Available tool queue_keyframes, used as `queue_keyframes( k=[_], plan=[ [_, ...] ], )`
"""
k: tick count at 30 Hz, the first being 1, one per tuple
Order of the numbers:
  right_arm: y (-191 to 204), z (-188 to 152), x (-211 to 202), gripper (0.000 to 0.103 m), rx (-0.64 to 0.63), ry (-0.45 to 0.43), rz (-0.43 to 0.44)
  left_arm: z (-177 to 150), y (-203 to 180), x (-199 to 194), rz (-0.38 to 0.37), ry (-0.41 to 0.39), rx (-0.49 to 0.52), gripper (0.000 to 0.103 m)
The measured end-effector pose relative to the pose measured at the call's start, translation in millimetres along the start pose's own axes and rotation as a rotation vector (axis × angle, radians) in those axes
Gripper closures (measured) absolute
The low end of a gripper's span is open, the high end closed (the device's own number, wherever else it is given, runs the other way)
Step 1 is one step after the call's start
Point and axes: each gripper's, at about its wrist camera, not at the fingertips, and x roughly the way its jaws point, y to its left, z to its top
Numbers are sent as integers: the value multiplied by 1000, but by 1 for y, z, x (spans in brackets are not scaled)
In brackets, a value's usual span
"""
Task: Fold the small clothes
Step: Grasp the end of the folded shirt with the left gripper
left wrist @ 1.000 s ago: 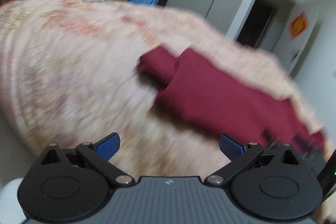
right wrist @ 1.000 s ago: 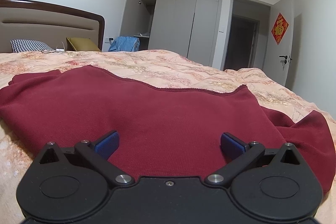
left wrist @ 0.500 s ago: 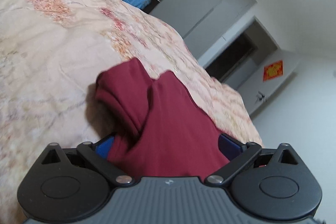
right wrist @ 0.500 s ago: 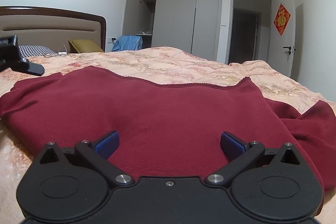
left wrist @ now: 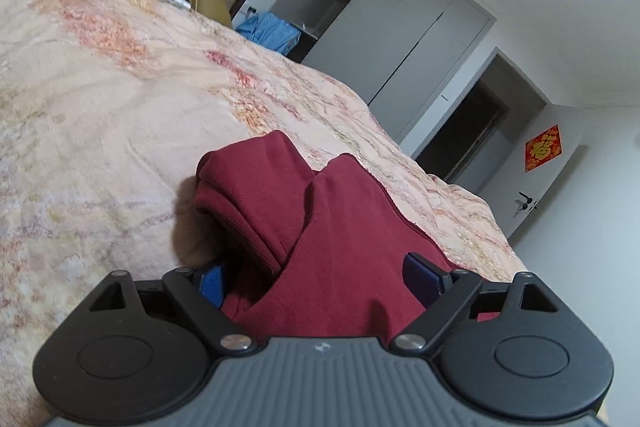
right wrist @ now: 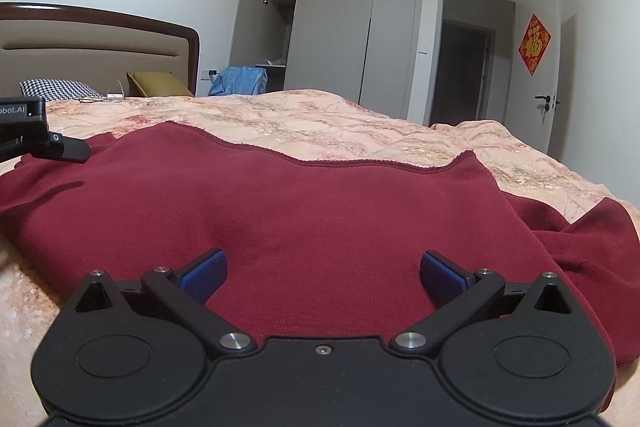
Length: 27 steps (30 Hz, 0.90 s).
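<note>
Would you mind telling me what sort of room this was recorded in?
A bedroom, most likely: a bed with a padded headboard and pillows, plus a built-in wardrobe along the far wall.

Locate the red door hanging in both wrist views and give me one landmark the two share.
Left wrist: the red hanging sits at the right edge, about mid-height, on the white door; the whole view is tilted.
Right wrist: the red hanging is upper right, on the same door above its handle.
Shared landmark: the grey wardrobe, left of the dark doorway in both.
</note>
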Motion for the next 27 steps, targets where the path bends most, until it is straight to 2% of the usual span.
queue_keyframes(
  k=[7,12,18,27],
  plan=[
    [5,0,-1,0,-20,-8,-19,-1,7,-7,-5,-15,-19,22],
    [7,-1,-1,0,-28,-10,-26,-4,5,-10,-4,-16,14,22],
    [9,-1,-1,0,-35,-12,-32,-3,8,-12,-10,-14,0,23],
    [13,-1,-1,0,-49,-18,-47,-2,9,-13,10,-13,2,33]
  ],
)
